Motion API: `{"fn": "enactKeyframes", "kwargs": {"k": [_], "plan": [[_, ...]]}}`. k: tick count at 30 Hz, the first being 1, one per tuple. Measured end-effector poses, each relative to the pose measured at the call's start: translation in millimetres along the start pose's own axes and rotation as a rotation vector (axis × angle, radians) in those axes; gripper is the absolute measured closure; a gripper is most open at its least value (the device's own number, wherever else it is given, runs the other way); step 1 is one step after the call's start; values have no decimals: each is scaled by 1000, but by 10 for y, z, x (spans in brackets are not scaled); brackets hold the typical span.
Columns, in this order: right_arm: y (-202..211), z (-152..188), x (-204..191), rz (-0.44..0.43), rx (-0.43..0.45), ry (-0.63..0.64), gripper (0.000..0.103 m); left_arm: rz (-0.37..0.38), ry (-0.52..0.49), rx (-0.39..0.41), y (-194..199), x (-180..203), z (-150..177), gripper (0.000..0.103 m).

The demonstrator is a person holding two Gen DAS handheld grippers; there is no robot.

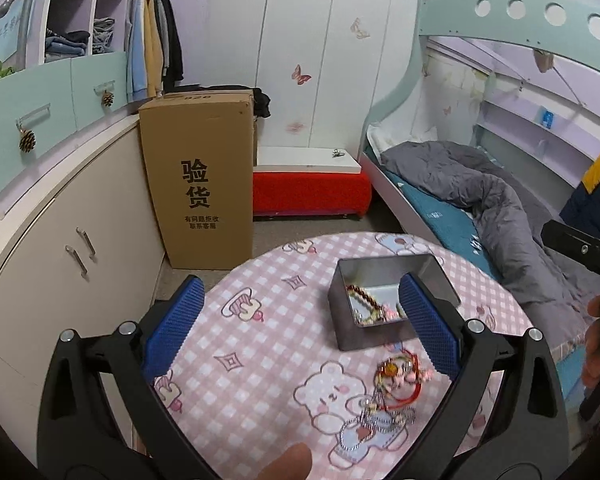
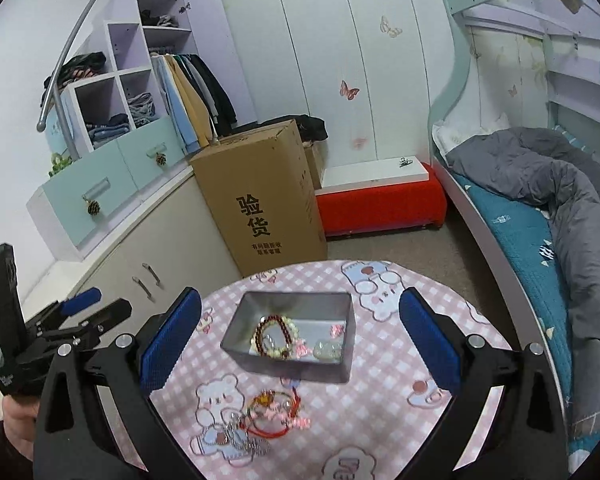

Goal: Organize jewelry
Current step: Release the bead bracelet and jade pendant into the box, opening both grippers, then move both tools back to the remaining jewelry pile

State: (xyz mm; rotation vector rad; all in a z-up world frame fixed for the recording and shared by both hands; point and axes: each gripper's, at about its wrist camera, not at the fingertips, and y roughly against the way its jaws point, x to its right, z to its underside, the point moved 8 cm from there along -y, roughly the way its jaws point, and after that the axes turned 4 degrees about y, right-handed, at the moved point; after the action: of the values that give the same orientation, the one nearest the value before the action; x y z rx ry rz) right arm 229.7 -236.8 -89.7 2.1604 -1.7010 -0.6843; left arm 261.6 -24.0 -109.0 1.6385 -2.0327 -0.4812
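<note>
Blue ribbed pads of the left gripper (image 1: 300, 320) were seen spread wide above the round table (image 1: 260, 400), with nothing held between them; a fingertip (image 1: 288, 462) was cut off at the bottom edge of the left wrist view. The right gripper (image 2: 300, 336) was likewise held fully apart and empty over the same pink checked cloth with its bear prints. Just beyond the pads, a tangled pile of jewelry (image 2: 266, 420) was left lying on the cloth: a red cord, pink beads and silver chain could be told apart, but single pieces were blurred and could not be separated. Directly behind it, the grey metal tin (image 2: 296, 340) was set with its long axis across the right wrist view. Inside, a dark red bead bracelet (image 2: 266, 334) and a pale bead bracelet were seen; smaller items beside them were hard to make out. In the left wrist view the tin's near corner was partly hidden by the right-hand pad. Farther off, a tall cardboard box (image 1: 200, 180) stood on the floor, printed with "验货"; the smaller lines beneath could not be read reliably.
</note>
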Motion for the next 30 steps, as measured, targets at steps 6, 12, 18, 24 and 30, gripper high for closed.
{"fn": "enactKeyframes", "kwargs": {"k": [6,12,18,24,30], "plan": [[101,289,-37,19,-37,19,8,18,-42,-31,61,74,291,7],[89,587,-18,19,-87,9,8,29,-70,-100,-17,131,675,7],[37,840,78,13,-146,-33,8,29,-134,-181,-169,242,1094,8],[0,1071,151,13,-197,-55,8,14,-164,-258,-417,295,1368,8],[-50,1254,173,7,-242,-77,8,-4,-194,-329,-649,321,1577,12]]}}
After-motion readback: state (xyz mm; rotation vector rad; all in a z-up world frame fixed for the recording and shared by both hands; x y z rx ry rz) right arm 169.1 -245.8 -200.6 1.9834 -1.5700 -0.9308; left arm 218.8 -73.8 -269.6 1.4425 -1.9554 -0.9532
